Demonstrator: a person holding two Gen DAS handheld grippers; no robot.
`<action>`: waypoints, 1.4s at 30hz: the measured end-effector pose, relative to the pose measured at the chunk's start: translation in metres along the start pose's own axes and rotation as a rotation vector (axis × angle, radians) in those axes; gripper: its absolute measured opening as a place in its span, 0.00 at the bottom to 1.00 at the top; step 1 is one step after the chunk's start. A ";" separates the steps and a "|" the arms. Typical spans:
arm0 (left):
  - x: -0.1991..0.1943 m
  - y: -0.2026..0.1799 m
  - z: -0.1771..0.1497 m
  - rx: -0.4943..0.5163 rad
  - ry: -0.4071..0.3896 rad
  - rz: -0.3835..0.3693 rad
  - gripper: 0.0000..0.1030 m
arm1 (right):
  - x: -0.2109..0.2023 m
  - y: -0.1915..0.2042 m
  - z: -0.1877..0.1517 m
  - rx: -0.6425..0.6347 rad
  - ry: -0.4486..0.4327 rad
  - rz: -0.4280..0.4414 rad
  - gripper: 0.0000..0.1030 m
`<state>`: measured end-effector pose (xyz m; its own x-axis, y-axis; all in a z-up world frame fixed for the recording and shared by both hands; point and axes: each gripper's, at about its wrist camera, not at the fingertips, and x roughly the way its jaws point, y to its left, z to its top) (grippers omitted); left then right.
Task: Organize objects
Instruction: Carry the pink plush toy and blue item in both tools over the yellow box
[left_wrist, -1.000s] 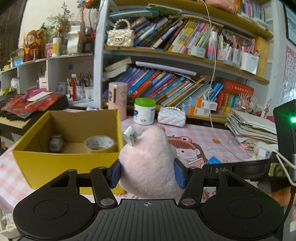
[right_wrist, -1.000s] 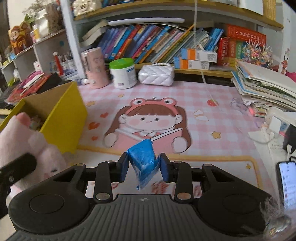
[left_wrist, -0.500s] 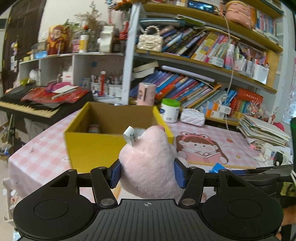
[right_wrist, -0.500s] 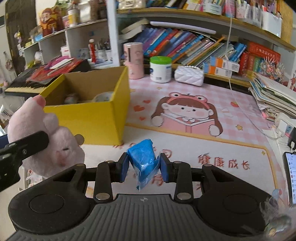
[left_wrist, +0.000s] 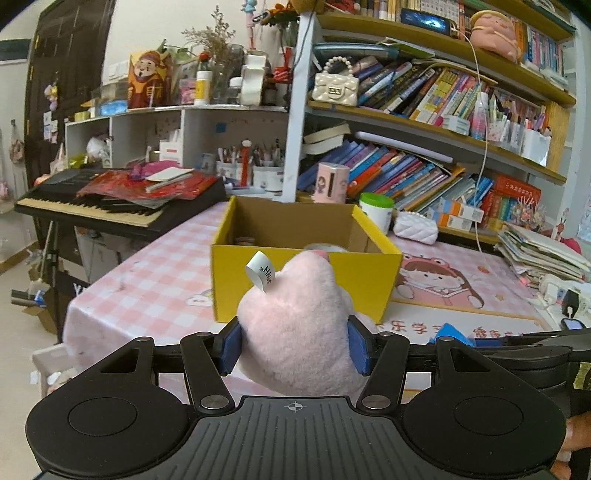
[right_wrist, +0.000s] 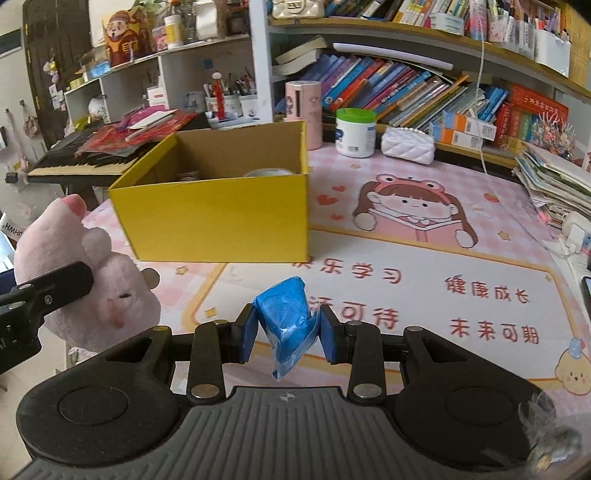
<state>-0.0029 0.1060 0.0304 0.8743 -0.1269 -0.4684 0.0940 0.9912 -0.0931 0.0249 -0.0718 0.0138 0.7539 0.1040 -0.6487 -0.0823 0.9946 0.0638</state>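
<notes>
My left gripper (left_wrist: 293, 345) is shut on a pink plush toy (left_wrist: 295, 332) with a white tag, held in the air in front of the yellow cardboard box (left_wrist: 306, 269). The plush also shows at the left of the right wrist view (right_wrist: 88, 288). My right gripper (right_wrist: 288, 326) is shut on a crumpled blue packet (right_wrist: 288, 317), held above the pink desk mat, right of the box's near corner (right_wrist: 221, 221). The box is open on top; a tape roll (right_wrist: 266, 172) and a small item sit inside.
A pink printed mat (right_wrist: 424, 258) covers the table. Behind the box stand a pink cylinder (right_wrist: 303, 110), a green-lidded white jar (right_wrist: 355, 133) and a white quilted purse (right_wrist: 406, 144). A keyboard (left_wrist: 88, 210) stands left; stacked papers (right_wrist: 554, 184) lie right; bookshelves stand behind.
Both grippers have pulled back from the box and the table, still holding the plush and the blue packet. The box now looks farther away and the table's near edge shows.
</notes>
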 end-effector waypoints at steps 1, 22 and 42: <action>-0.002 0.003 0.000 -0.001 -0.002 0.004 0.55 | 0.000 0.003 -0.001 -0.001 0.000 0.003 0.32; 0.001 0.032 0.022 -0.052 -0.088 0.043 0.55 | 0.008 0.033 0.026 -0.071 -0.060 0.009 0.32; 0.100 0.013 0.085 -0.012 -0.138 0.112 0.55 | 0.096 0.015 0.131 -0.122 -0.136 0.062 0.32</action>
<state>0.1264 0.1095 0.0567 0.9361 -0.0088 -0.3515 -0.0122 0.9983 -0.0577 0.1812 -0.0464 0.0514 0.8255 0.1727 -0.5374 -0.2034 0.9791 0.0022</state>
